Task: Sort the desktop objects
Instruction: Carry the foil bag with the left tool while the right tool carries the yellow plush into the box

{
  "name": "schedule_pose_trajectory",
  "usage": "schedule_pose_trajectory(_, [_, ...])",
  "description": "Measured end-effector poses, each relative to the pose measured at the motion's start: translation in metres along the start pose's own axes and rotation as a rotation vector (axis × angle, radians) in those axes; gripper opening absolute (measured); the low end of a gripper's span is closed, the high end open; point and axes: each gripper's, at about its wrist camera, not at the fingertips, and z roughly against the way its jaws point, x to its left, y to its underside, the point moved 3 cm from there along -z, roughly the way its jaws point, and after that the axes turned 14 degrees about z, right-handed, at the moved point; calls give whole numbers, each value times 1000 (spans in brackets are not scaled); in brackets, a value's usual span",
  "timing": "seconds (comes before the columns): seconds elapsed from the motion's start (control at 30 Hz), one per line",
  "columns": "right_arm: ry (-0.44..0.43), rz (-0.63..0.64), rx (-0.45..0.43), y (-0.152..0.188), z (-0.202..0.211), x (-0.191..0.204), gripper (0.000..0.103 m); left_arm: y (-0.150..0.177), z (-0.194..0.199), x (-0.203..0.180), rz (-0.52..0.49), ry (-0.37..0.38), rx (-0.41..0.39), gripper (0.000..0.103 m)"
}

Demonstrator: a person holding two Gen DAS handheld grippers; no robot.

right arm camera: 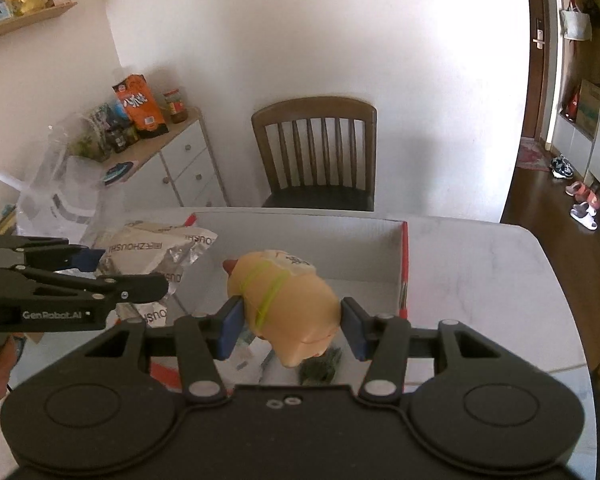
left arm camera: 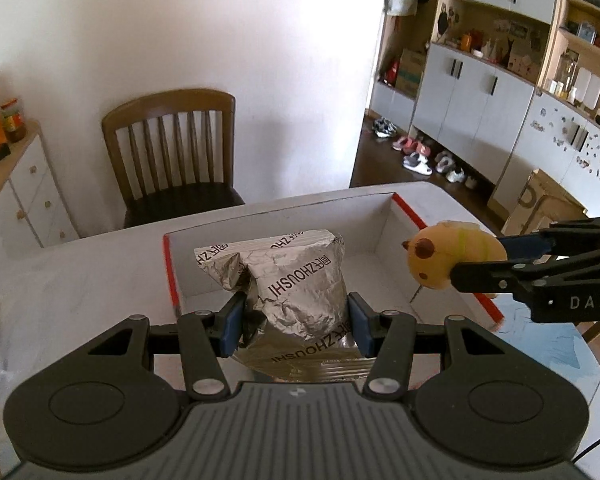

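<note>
A crinkled silver snack bag [left arm camera: 296, 284] printed ZHOUSHI hangs between the blue pads of my left gripper [left arm camera: 298, 322], which is shut on it above the near wall of a white box with red edges [left arm camera: 396, 240]. My right gripper [right arm camera: 292, 322] is shut on a soft yellow animal toy [right arm camera: 288, 300] with a green band, held over the same box [right arm camera: 364, 248]. The left wrist view shows that toy [left arm camera: 448, 258] and the right gripper [left arm camera: 500, 264] at the box's right rim. The right wrist view shows the bag [right arm camera: 152, 252] and the left gripper [right arm camera: 100, 272] at the box's left side.
The box stands on a white table [right arm camera: 480, 264]. A wooden chair [left arm camera: 172, 152] stands behind the table against the wall. A white drawer cabinet [right arm camera: 180, 164] with packets and jars is at the left. Clear plastic bags [right arm camera: 56, 196] lie on the table's left end. Shoes [left arm camera: 420, 156] line the floor.
</note>
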Motion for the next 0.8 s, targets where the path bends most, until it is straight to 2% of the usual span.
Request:
schedule_pose_trajectory(0.3, [58, 29, 87, -5, -56, -7, 52, -12, -56, 12, -6, -44, 85, 53])
schedule_pose_trajectory(0.47, [56, 30, 112, -7, -72, -7, 52, -13, -81, 18, -5, -56, 137, 53])
schedule_pose_trajectory(0.8, [66, 14, 273, 8, -119, -13, 52, -9, -116, 26, -41, -92, 222, 53])
